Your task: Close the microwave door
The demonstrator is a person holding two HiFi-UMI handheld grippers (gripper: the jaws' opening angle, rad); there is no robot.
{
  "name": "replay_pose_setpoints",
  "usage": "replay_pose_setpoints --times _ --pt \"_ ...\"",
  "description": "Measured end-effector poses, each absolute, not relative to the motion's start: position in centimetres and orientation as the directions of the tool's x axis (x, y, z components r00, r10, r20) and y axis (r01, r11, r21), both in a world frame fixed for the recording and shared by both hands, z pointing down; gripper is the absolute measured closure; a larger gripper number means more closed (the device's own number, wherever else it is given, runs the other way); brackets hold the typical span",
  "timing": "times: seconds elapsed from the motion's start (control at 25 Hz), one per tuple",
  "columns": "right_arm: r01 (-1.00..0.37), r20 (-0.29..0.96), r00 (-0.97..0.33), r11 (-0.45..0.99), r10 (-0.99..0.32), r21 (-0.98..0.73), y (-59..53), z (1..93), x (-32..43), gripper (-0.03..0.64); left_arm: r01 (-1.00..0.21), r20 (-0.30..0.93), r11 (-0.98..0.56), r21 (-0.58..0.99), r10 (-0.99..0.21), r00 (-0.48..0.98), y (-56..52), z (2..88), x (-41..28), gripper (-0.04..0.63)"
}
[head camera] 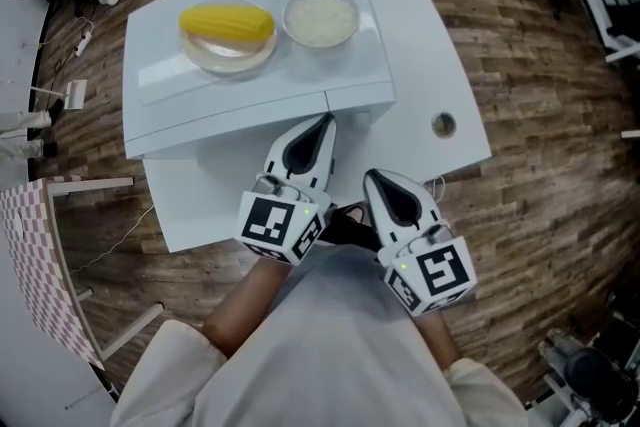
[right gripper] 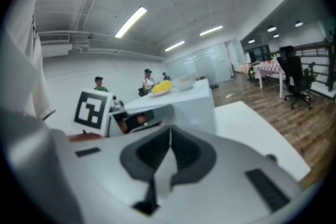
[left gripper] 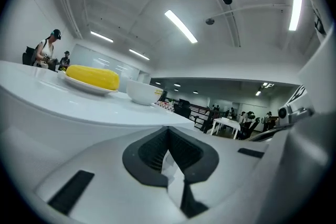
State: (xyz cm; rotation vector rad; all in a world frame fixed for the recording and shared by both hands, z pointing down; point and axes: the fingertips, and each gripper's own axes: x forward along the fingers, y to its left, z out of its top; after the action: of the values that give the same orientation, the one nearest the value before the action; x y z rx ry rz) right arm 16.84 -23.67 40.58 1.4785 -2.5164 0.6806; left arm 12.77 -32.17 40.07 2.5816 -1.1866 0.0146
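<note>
White microwave (head camera: 250,90) sits before us on the bench (head camera: 420,45) in the head view, left tongs (head camera: 326,119) by its front edge (right tongs (head camera: 371,176) nearer us). Left gripper view: clenched, empty, microwave just ahead. Right gripper view: likewise clenched, microwave further off.

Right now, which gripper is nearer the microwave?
Left. The left gripper, jaws together, has its tip right at the front edge of the microwave. The right gripper, also shut, sits further back toward the person and off to the right.
</note>
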Motion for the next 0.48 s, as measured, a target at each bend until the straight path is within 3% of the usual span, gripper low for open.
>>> replay_pose_setpoints --times 0.48 --pt "-0.852 0.285 -0.516 0.448 -0.808 -0.271 -22.2 38.7 16.8 0.594 -0.764 0.120 -0.576 0.291 -0.770 0.626 -29.4 39.5 11.3 0.577"
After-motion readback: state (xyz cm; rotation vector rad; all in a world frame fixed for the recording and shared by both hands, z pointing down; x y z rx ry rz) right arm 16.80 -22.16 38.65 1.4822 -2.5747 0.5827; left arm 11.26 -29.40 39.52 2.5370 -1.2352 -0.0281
